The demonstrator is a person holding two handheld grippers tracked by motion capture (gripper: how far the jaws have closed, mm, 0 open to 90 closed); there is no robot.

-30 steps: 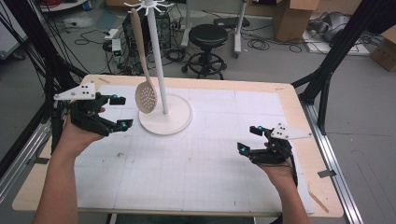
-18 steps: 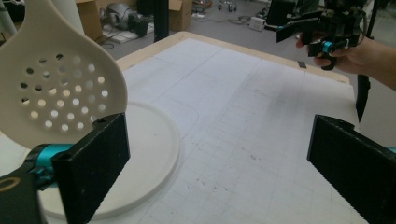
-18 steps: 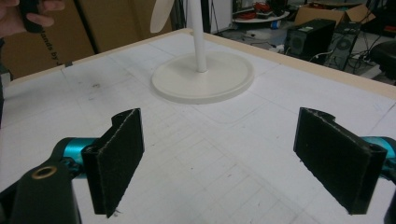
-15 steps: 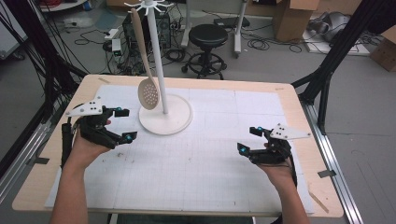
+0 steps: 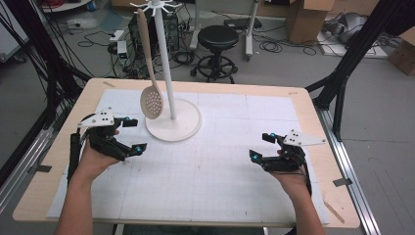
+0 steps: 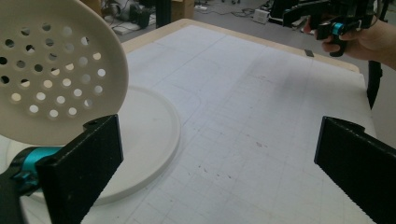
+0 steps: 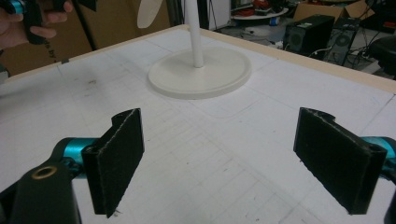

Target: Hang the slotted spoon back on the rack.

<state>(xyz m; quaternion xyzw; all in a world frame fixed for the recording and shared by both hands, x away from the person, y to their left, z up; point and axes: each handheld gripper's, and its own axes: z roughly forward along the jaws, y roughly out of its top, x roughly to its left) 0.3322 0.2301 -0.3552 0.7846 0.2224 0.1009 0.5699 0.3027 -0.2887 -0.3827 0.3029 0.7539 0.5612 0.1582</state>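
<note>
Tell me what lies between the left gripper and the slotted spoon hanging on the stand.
Nothing: in the high view only bare gridded mat separates the left gripper from the slotted spoon.

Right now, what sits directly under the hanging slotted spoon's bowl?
Under the slotted spoon lies the stand's round white base on the gridded mat. The bowl hangs clear above it. The base's patch behind the bowl is hidden.

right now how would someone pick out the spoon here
On the white mat stands a white rack with a round base. From a top hook hangs the slotted spoon, beige, its round bowl full of holes.
</note>
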